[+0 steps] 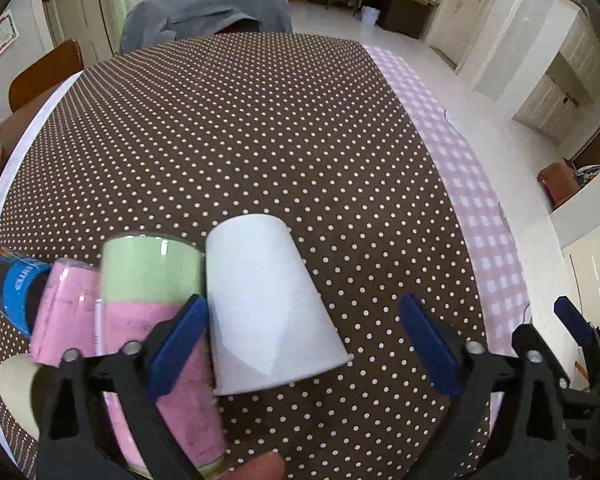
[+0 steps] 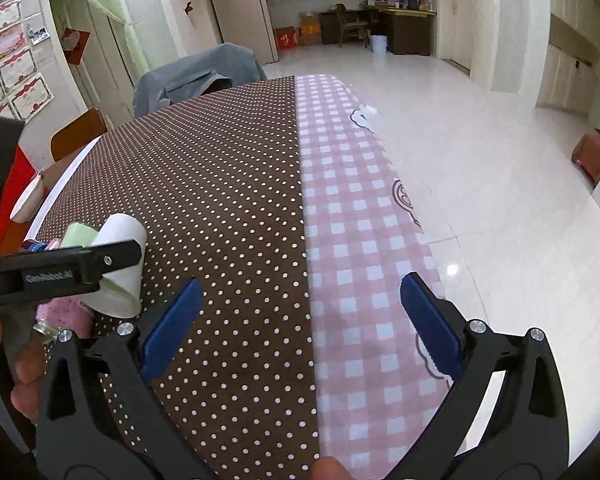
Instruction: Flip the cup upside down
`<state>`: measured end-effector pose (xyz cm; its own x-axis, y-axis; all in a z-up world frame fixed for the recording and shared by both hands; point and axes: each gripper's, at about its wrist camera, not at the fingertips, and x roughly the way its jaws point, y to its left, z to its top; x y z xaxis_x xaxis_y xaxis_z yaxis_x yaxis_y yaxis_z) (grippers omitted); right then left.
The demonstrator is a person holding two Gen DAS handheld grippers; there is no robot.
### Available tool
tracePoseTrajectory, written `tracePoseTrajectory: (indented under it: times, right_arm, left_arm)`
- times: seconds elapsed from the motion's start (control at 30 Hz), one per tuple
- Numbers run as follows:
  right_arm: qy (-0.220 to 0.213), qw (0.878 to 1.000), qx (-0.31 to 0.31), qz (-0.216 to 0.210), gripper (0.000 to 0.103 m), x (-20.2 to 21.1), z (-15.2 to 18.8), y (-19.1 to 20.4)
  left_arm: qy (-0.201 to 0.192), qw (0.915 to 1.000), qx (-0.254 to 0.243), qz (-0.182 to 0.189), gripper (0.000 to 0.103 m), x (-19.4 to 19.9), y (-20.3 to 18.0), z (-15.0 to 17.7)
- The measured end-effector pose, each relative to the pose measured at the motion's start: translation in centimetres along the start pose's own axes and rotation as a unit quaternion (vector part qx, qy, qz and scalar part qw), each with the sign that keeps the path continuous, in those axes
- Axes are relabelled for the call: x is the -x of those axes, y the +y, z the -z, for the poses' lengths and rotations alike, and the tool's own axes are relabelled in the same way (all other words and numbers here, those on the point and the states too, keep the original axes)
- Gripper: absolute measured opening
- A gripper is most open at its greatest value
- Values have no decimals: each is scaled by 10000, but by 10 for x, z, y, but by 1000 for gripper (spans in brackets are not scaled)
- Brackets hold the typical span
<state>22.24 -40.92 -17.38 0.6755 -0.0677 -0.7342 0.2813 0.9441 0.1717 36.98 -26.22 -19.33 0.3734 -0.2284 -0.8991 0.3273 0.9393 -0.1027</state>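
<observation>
A white paper cup [image 1: 264,304] stands upside down, rim down, on the brown polka-dot tablecloth [image 1: 260,140]. My left gripper [image 1: 300,340] is open around it, its blue pads apart from the cup's sides, the left pad close to it. The cup also shows at the far left of the right wrist view [image 2: 122,268], partly behind the left gripper's black arm. My right gripper [image 2: 300,324] is open and empty above the seam between the brown cloth and the pink checked cloth [image 2: 352,240].
A pink and green tumbler [image 1: 156,320], a smaller pink cup [image 1: 66,312] and a blue-labelled bottle [image 1: 18,284] stand just left of the white cup. A chair draped in grey cloth [image 1: 204,16] is at the table's far side. The table's right edge drops to the tiled floor.
</observation>
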Motion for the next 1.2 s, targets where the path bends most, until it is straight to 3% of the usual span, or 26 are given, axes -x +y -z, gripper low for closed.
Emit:
tracePoseTrajectory:
  times: [0.23, 0.3, 0.33, 0.73, 1.03, 1.2]
  right_arm:
    - [61, 10000, -18, -57, 97, -7, 1, 1]
    - [62, 10000, -26, -64, 97, -8, 1, 2]
    - [58, 10000, -32, -65, 97, -7, 0, 2]
    - [-63, 10000, -32, -14, 97, 13, 4, 13]
    - [-294, 9995, -27, 55, 97, 43, 10, 27]
    - [-402, 9992, 30, 34, 97, 62, 18, 42]
  left_arm:
    - [71, 9998, 42, -183, 86, -16, 1, -8]
    - [83, 9996, -33, -259, 63, -18, -2, -10]
    - [152, 9996, -78, -235, 61, -21, -3, -11]
    - [116, 9990, -422, 84, 60, -8, -10, -2]
    - [-316, 9971, -462, 511, 60, 50, -3, 15]
    - [-565, 9957, -483, 556, 60, 89, 10, 38]
